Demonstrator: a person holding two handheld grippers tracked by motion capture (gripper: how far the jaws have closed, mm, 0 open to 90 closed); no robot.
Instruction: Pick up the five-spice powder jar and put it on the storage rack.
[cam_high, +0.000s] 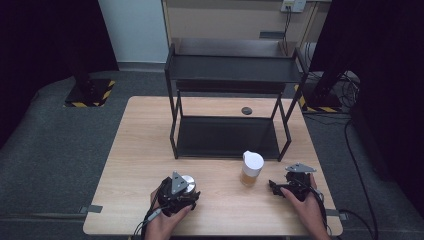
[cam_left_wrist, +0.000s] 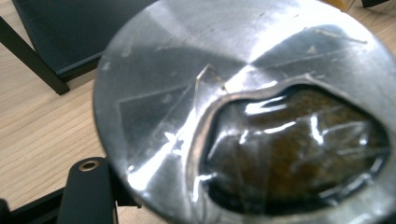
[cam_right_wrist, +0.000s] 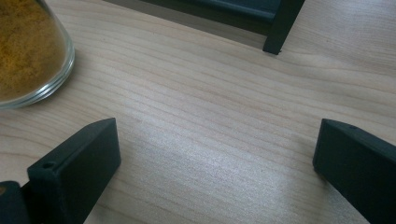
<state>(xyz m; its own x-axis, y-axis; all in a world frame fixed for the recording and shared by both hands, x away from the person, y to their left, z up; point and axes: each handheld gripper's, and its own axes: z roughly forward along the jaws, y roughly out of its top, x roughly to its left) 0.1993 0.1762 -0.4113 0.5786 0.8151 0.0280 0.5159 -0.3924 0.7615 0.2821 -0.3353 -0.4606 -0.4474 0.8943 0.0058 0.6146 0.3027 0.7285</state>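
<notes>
1. High view is showing the glass jar (cam_high: 251, 170) standing upright near the table's (cam_high: 135, 150) front edge, just left of your right gripper (cam_high: 276, 186) — the nearer tool.
2. Its jaws are gaping wide, empty.
3. Your left gripper (cam_high: 187, 192) is sitting against a metal can (cam_high: 188, 183) — whether it is clamping, I cannot tell.
</notes>
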